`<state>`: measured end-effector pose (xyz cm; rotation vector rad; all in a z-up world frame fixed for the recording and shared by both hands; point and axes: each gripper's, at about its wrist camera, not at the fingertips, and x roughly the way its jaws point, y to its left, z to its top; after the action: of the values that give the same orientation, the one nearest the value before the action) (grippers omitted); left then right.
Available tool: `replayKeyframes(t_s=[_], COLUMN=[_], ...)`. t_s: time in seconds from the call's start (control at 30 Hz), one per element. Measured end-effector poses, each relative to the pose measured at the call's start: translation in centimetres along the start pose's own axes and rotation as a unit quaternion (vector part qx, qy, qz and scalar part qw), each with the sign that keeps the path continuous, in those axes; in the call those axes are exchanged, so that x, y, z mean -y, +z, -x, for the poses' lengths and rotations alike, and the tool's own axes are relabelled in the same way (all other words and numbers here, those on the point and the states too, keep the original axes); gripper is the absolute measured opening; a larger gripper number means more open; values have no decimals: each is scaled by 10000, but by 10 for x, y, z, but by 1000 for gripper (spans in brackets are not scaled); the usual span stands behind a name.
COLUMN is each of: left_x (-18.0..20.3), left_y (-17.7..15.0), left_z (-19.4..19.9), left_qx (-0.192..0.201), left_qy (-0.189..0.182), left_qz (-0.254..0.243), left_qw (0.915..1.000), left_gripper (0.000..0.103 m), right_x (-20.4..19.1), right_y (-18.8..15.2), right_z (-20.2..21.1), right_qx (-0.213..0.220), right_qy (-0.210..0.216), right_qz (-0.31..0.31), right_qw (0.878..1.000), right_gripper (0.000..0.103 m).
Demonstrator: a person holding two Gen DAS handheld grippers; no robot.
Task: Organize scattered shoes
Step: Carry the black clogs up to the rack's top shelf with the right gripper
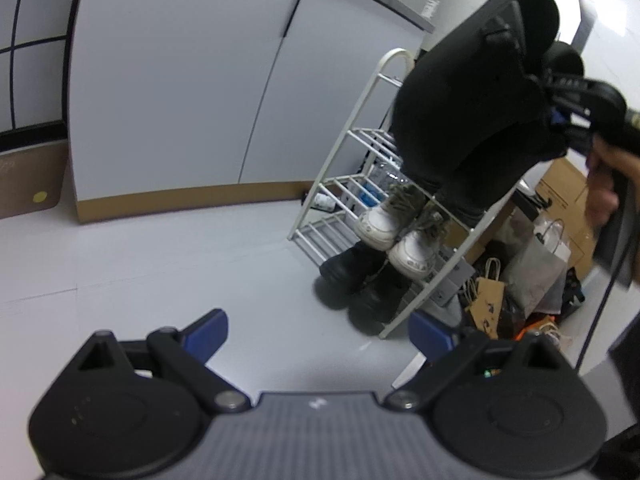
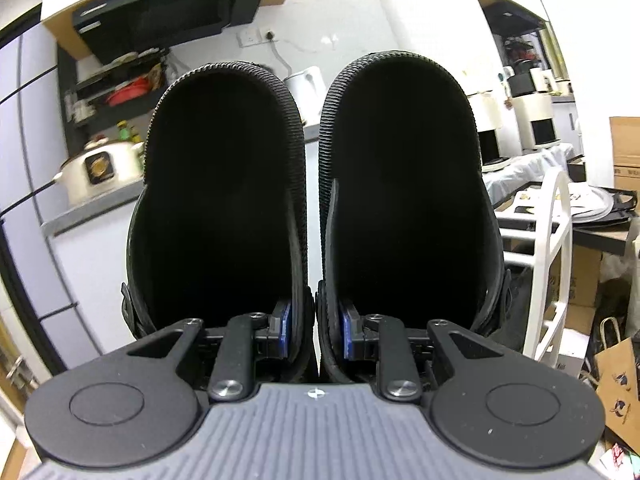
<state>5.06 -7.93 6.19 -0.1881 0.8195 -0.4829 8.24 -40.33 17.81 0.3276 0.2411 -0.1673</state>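
The right claw (image 2: 314, 338) is clamped on the touching inner walls of a pair of black slippers (image 2: 224, 200), one blue pad inside each opening. From the left wrist view, the pair hangs in the air in front of the upper tiers of a white shoe rack (image 1: 348, 184). White sneakers (image 1: 396, 232) sit on a lower tier, with black shoes (image 1: 360, 280) beneath them at floor level. The left claw (image 1: 318, 330) is spread wide and empty above the floor (image 1: 160, 264).

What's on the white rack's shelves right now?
On the rack: white sneakers on a lower shelf, black shoes at the bottom. The black pair in the right gripper hides the upper shelves' right side.
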Motion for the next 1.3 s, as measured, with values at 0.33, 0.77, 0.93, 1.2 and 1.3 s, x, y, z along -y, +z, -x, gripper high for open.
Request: replayKeyframes(t_s=[0.33,0.77,0.93,1.2,1.3], left_x=[-8,-44,-59,-71,-80], left_y=[15,30,29,29,28], left_z=[-21,-61,-75,-67,-68], left_qx=[-39,-378,-575,-465,-436], left_qy=[61,214,174,380,390], left_qz=[164,861,1264,1264,1537], left_qw=[9998,9953,9902,9902,9864], left_gripper=[98,98,98,98,98], right_x=[30,63,78,90,96], right_y=[79,147,151,164,168], right_z=[-59,-168,-190,-221,-228], right_qx=[-136,-954,-1234,-1476,-1510], right_qy=[-623,-1614,-2029,-2328,-2497], right_qz=[-699,-1391,-1584,-1707,-1751], right_qw=[9955,9724,9584,9460,9403], right_gripper=[26,26,26,26,26])
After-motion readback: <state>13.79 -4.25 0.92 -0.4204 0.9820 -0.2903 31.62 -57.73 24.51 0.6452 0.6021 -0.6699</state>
